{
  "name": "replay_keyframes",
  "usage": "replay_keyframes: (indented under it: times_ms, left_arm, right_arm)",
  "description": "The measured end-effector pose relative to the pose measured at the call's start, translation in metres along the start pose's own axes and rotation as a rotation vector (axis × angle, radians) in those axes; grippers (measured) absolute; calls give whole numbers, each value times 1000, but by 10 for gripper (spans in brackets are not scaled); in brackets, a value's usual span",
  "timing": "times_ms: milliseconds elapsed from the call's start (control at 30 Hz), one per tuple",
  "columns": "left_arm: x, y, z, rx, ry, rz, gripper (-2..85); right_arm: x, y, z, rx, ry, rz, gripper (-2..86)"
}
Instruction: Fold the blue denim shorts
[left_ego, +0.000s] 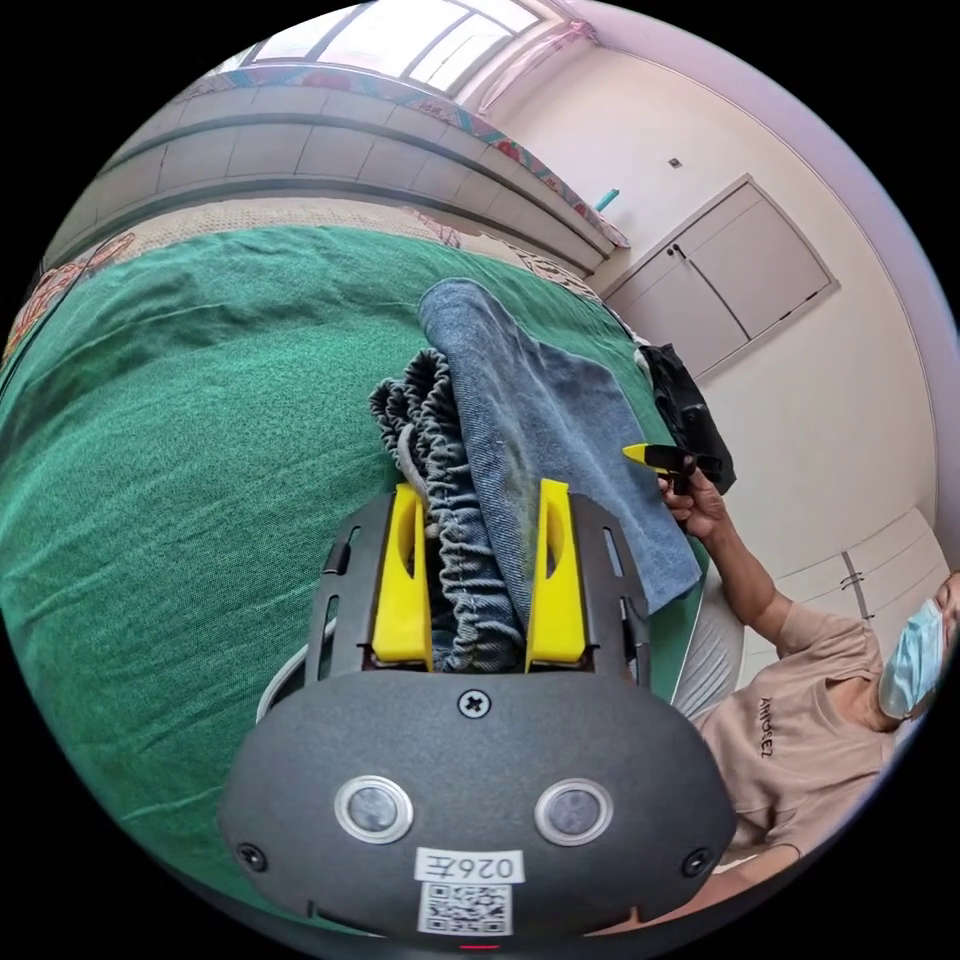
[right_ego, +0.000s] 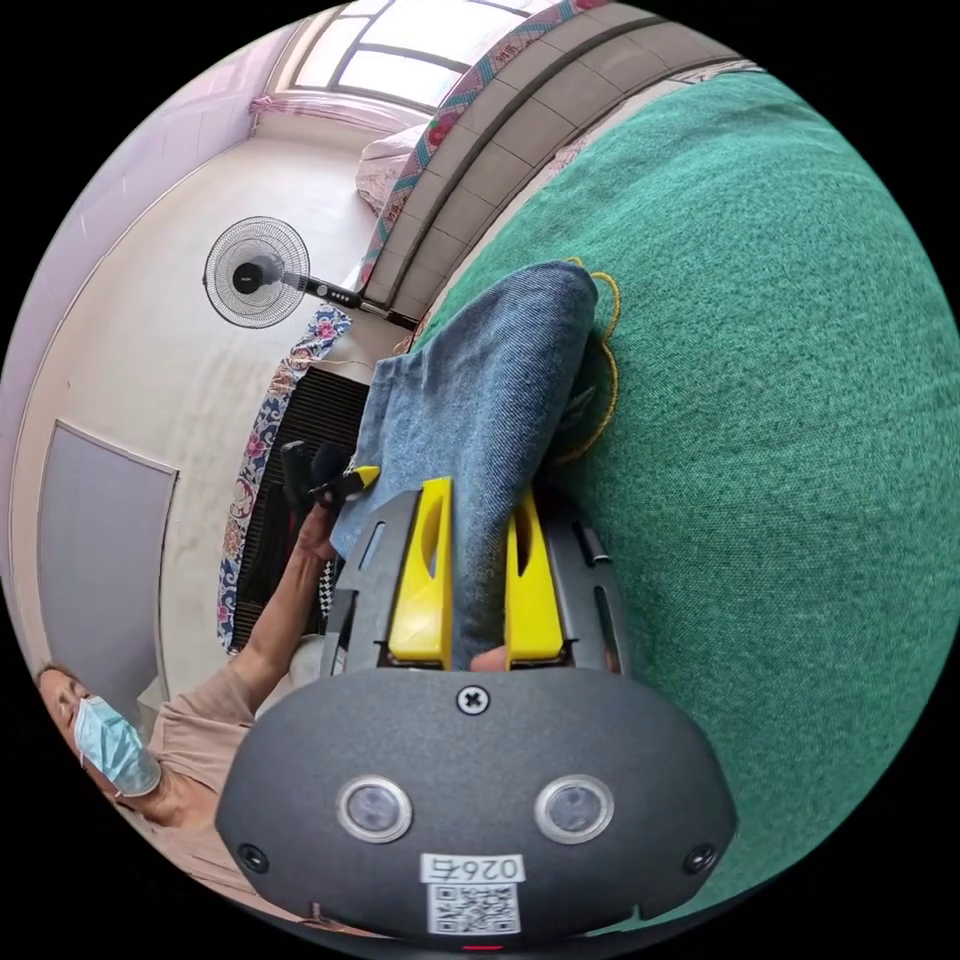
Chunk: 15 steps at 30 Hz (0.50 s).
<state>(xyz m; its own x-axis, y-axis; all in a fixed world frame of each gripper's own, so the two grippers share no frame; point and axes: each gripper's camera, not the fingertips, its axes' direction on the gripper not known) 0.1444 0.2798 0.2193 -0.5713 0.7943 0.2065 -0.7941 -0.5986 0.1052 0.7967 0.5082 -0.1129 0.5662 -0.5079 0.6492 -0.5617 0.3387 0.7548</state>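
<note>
The left tool (left_ego: 478, 500) has its two yellow jaws clamped on the gathered elastic waistband of the blue denim shorts (left_ego: 530, 420), the bunched band filling the gap between them. In the left gripper view the shorts rise from the jaws in a folded hump above the green bedcover (left_ego: 180, 420), with one flat panel of denim hanging off to the right, toward the bed's edge. At that edge the person's hand (left_ego: 695, 500) holds the other tool, a yellow jaw tip of it showing just beside the denim.

The right tool (right_ego: 478, 500) is closed narrowly on a fold of the same denim, both yellow jaws pressing the cloth, which runs up away from them and drapes over in a rounded fold. In the right gripper view the shorts lie against the green bedcover (right_ego: 780, 400) on the right, and a thin yellow cord (right_ego: 607, 380) loops out from under the denim onto the cover. To the left of the cloth a hand (right_ego: 318, 525) grips the other tool, whose yellow jaw tip touches the hem of the shorts.

Far off, a wall-mounted fan (right_ego: 256, 272) hangs on the pale wall, and a floral curtain (right_ego: 262, 440) drops below it. White cupboard doors (left_ego: 730, 275) stand in the far right wall of the left gripper view. The person, in a beige T-shirt (left_ego: 800, 740) and a face mask, sits near the bed's edge.
</note>
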Motion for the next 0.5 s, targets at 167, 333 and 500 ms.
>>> replay_keyframes:
  times_ms: [167,333,500]
  left_arm:
    - [7,1,-13,-10,39,-43,124]
    - [51,2,-34,-43,-52,-20,111]
    - [91,21,-61,-10,-67,0,107]
  right_arm:
    - [-16,-19,78,13,36,-14,19]
    - [-79,-26,155,35,191,-111,4]
    - [-176,-17,243,47,393,-276,1]
